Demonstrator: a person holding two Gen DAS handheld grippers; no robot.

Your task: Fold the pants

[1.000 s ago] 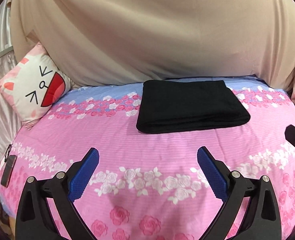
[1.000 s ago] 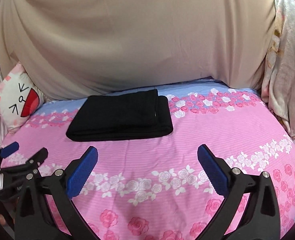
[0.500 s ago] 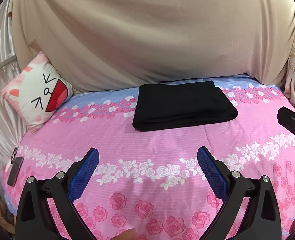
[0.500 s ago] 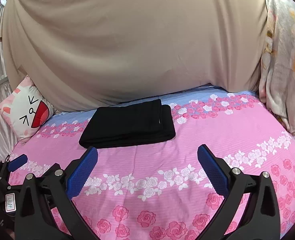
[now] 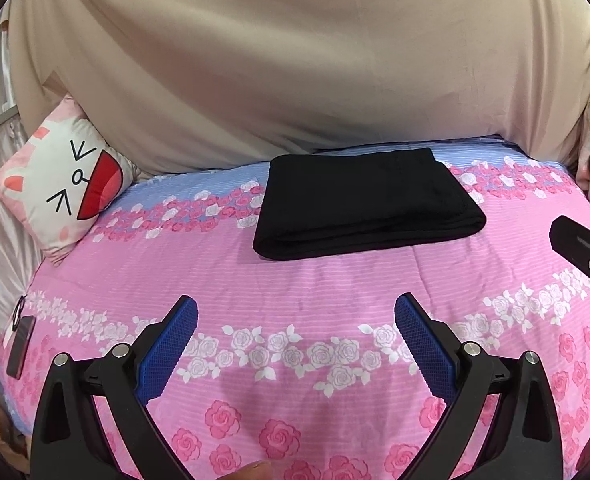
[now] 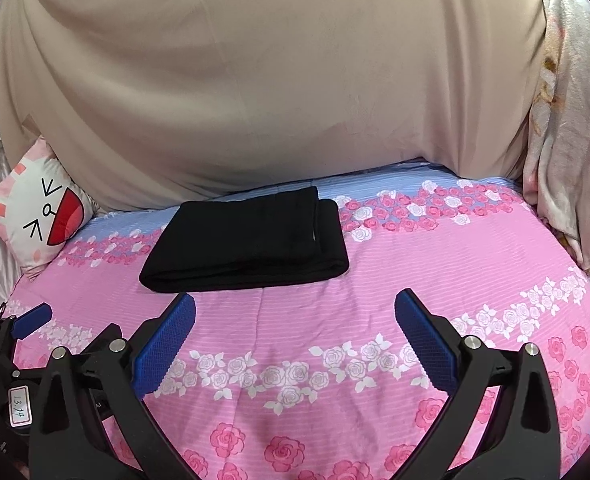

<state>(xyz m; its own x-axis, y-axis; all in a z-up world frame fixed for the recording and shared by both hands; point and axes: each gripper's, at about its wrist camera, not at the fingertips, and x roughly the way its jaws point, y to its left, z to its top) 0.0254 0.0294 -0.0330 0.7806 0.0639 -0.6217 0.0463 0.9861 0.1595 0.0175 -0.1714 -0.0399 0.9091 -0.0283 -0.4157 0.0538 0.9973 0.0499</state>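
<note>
Black fabric pants (image 5: 367,204), folded into a flat rectangle, lying toward the far edge of a bed under a pink rose-printed sheet (image 5: 295,292), just short of a beige draped cloth (image 5: 295,60). Left claw (image 5: 295,344) spread wide, empty, above bare sheet. Right claw (image 6: 295,340) likewise spread, holding nothing, near the pants' front fold. White cat-face pillow (image 5: 59,184) at far left. Only in the left view: dark phone (image 5: 20,346) at the bed's left edge. Only in the right view: pale floral blanket (image 6: 571,120) hanging at right.
</note>
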